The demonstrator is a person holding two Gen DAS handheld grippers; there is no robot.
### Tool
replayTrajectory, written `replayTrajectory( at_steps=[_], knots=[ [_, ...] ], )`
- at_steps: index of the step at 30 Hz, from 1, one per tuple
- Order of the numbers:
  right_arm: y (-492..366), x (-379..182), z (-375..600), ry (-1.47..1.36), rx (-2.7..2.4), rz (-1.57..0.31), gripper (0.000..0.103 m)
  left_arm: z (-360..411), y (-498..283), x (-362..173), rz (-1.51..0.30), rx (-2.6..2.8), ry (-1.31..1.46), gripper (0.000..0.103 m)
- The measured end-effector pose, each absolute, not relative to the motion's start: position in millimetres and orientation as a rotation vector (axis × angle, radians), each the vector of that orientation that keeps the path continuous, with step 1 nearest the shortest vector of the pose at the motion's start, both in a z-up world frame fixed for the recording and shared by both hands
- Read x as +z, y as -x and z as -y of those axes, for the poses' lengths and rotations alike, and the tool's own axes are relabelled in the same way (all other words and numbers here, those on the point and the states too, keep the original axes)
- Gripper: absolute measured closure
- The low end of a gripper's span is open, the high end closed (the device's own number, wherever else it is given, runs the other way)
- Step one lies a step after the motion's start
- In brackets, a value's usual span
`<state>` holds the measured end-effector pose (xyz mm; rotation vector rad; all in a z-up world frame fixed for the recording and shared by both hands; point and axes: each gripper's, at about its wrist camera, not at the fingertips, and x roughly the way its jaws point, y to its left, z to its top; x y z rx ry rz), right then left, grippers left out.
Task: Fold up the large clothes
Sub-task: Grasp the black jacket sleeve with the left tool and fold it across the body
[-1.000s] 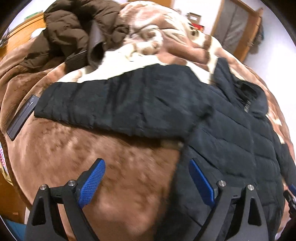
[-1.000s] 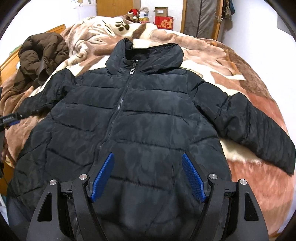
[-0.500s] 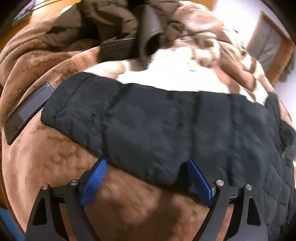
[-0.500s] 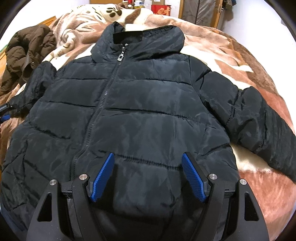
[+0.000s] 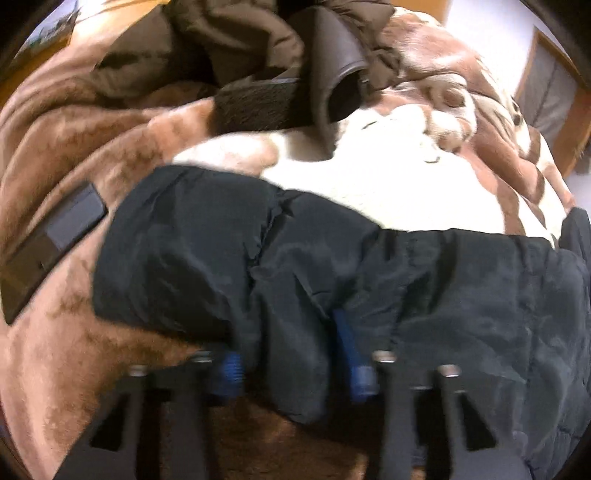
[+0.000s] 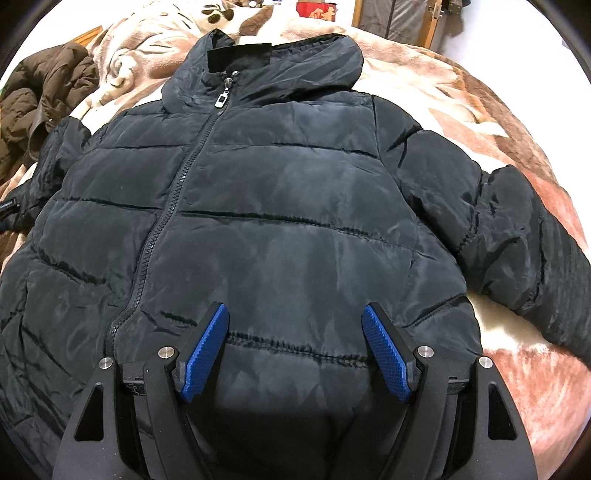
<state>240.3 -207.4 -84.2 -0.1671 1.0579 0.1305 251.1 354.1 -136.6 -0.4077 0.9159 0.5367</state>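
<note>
1. We hold the left gripper [image 5: 291, 354] low at six o'clock of its own view, its jaws closing with a bunched fold of the black jacket's sleeve [image 5: 229, 258] between the blue pads [image 5: 349, 350]; the fabric bulges up between them, so they look to be pinching it.
2. That sleeve runs from nine o'clock toward three o'clock across the brown and cream blanket [image 5: 399, 177].
3. At nine o'clock, just beside the cuff, lies a flat dark slab [image 5: 51, 243], apart from the sleeve.
4. A crumpled brown coat [image 5: 236, 40] sits at twelve o'clock, well apart from the sleeve.
5. In the right wrist view, the black jacket [image 6: 280, 206] lies face up on the blanket [image 6: 480, 110], zipped, collar at twelve o'clock, hem at six.
6. Our right gripper [image 6: 295, 354] stands spread wide over the jacket's lower front; whether its pads touch the fabric we cannot tell.
7. A red box [image 6: 317, 7] stands beyond the bed at twelve o'clock; its contents are hidden.
</note>
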Motion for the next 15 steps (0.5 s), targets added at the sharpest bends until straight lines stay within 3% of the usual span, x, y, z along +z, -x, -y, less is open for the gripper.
replayTrajectory(
  at_steps=[3, 15],
  knots=[
    [-235, -79, 210, 0.166, 0.130, -1.048, 0.028, -347, -251, -116, -0.909, 0.511, 0.379, 0.085],
    [-195, -45, 236, 0.123, 0.118, -0.996, 0.028, -246, -232, 35, -0.707, 0.243, 0.278, 0.086]
  ],
)
